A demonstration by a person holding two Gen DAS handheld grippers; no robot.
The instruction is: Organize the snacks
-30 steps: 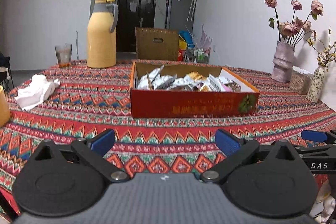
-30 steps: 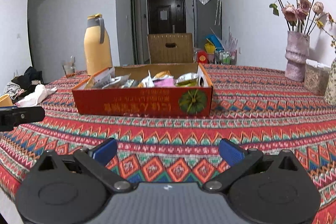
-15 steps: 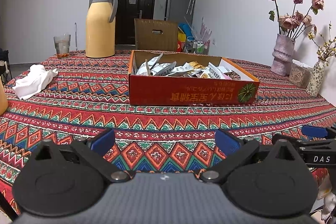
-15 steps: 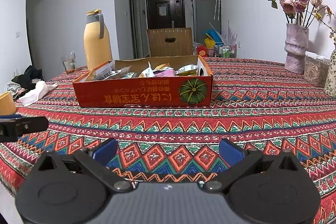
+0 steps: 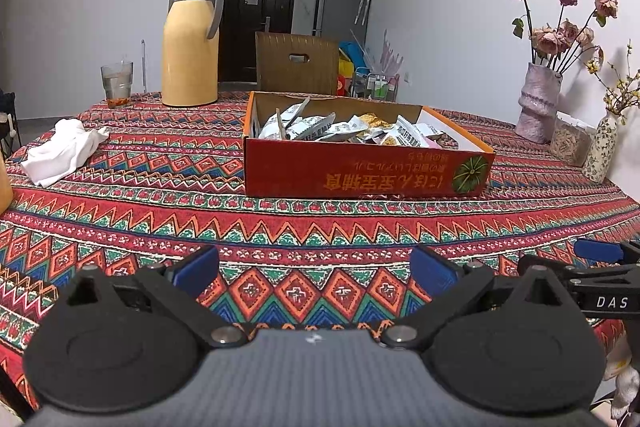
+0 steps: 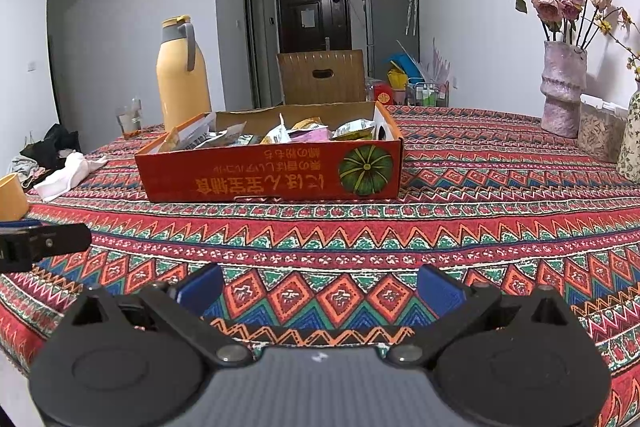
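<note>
Shallow red-orange cardboard box with a green pumpkin print (image 5: 366,171) sits on the counter under a red zigzag-patterned cloth (image 5: 160,195). Box holds a loose heap of small foil and paper snack packets (image 5: 340,129); none visible on the cloth outside it.

Left hand-held gripper (image 5: 314,269): blue-padded fingers spread wide, nothing between them. Right hand-held gripper (image 6: 320,289): likewise wide and empty. Both hover low over the near edge of the counter, well apart from the box.

Key relation: box lies straight ahead of both, long axis running left-right across the line of approach, long printed wall facing them. From the left view the box sits slightly right of centre; from the right view, slightly left of centre. So it lies between the two, neither clearly nearer.

Judgement: packets all in the box fits either snacks already gathered or a heap awaiting sorting; cannot tell which.

Yellow thermos jug (image 5: 192,43) and crumpled white cloth (image 5: 64,151) stand clear on the left.
</note>
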